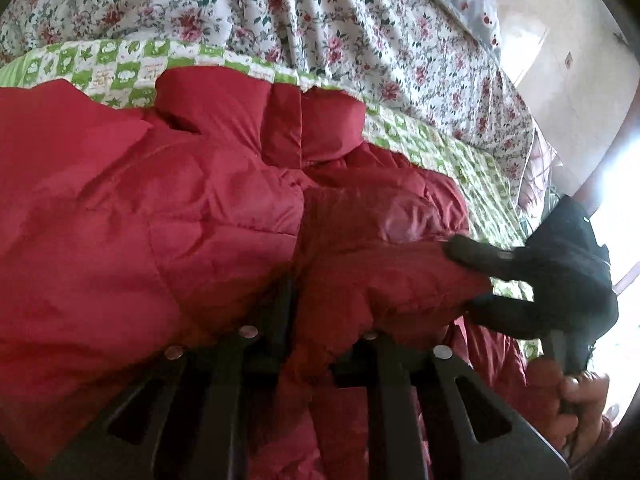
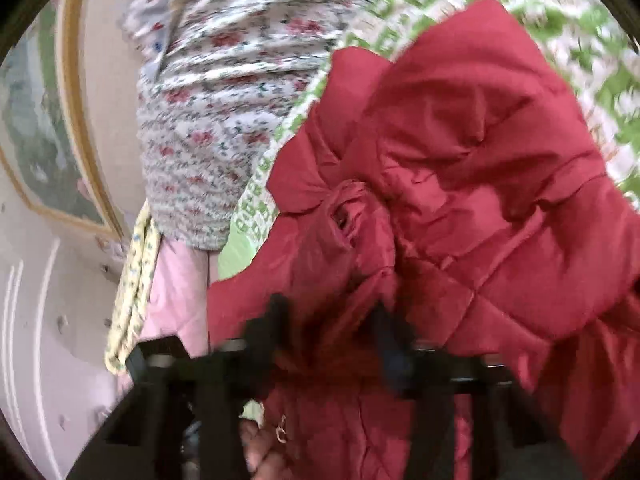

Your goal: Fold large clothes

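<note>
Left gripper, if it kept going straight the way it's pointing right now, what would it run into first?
The red padded jacket. The left gripper already has jacket fabric between its fingers, so more of that jacket comes first, lying on the green checked quilt. Depth is hard to judge.

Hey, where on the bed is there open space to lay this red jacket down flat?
Free patches: the green checked quilt between the red jacket and the floral sheet, and that sheet beyond. Crowded: the near edge, where the left gripper and right gripper both clamp the jacket.

Both wrist views close, facing bed; share red jacket point(image 1: 180, 200).
</note>
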